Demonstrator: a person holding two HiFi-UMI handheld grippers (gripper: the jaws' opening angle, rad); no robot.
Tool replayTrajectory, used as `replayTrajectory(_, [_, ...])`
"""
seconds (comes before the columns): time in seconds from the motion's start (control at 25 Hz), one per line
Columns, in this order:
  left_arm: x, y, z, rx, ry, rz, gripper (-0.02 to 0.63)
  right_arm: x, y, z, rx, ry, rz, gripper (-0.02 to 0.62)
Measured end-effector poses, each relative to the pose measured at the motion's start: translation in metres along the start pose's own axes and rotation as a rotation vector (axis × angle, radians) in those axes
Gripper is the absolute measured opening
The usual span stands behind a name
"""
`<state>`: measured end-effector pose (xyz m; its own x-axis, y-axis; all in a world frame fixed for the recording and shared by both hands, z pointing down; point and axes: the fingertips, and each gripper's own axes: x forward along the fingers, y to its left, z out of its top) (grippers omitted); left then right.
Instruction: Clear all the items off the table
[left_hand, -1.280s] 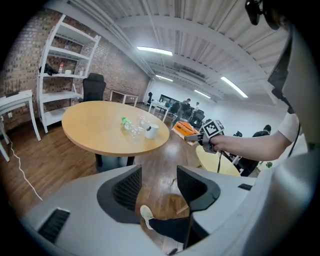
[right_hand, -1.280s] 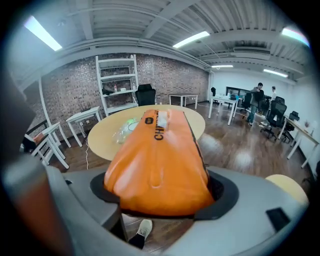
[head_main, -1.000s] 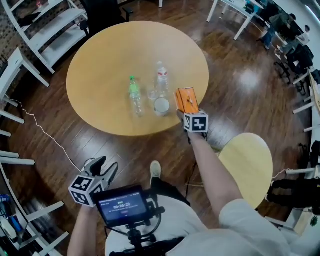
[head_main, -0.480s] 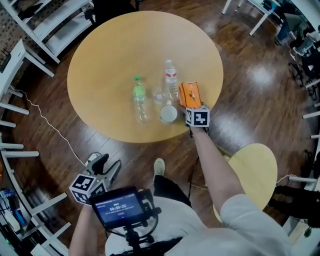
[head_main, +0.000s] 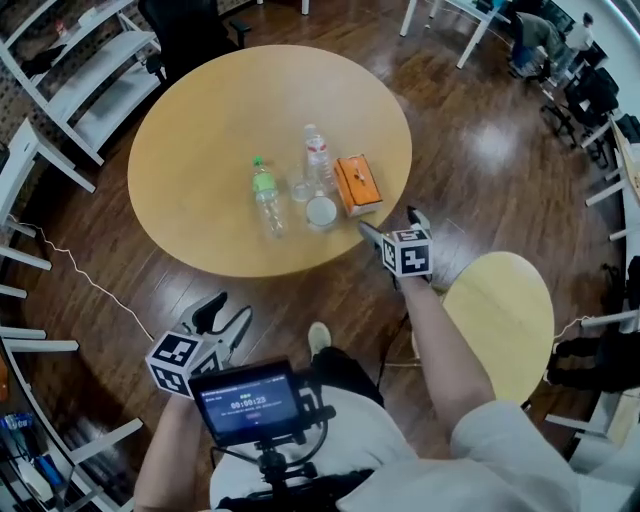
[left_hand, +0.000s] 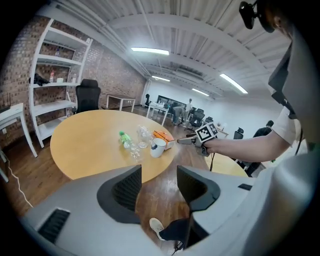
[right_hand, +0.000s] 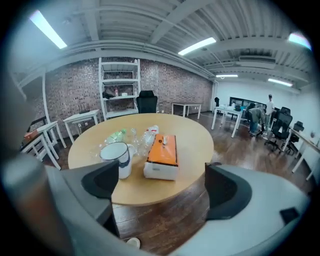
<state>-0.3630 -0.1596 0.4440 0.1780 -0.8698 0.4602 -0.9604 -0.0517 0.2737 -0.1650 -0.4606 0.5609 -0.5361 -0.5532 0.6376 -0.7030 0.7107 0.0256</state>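
Note:
An orange tissue box lies flat on the round wooden table, beside a white mug, a small glass, a red-labelled clear bottle and a green-capped bottle on its side. My right gripper hovers just off the table's near edge, short of the box; its jaws have just been opening and nothing is between them. In the right gripper view the box and mug sit beyond the open gripper. My left gripper is open and empty, low over the floor.
A round yellow stool stands to the right of my right arm. White shelving and a black office chair stand beyond the table. A screen is mounted at my chest. A white cable trails over the wood floor.
The right gripper let go of the orange box, which now lies flat on the table, and drew back toward me past the table edge with its jaws wider. The left gripper rose slightly.

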Motion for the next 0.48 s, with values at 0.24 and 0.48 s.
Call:
replayTrajectory(0.24, [-0.045, -0.052, -0.022, 0.079, -0.004, -0.123, 0.228, -0.157, 0.029, -0.035, 0.059, -0.15, -0.051, 0.548])
replayTrajectory(0.48, [-0.064, -0.115, -0.055, 0.139, 0.019, -0.284, 0.229, -0.299, 0.065, -0.121, 0.149, -0.165, -0.138, 0.548])
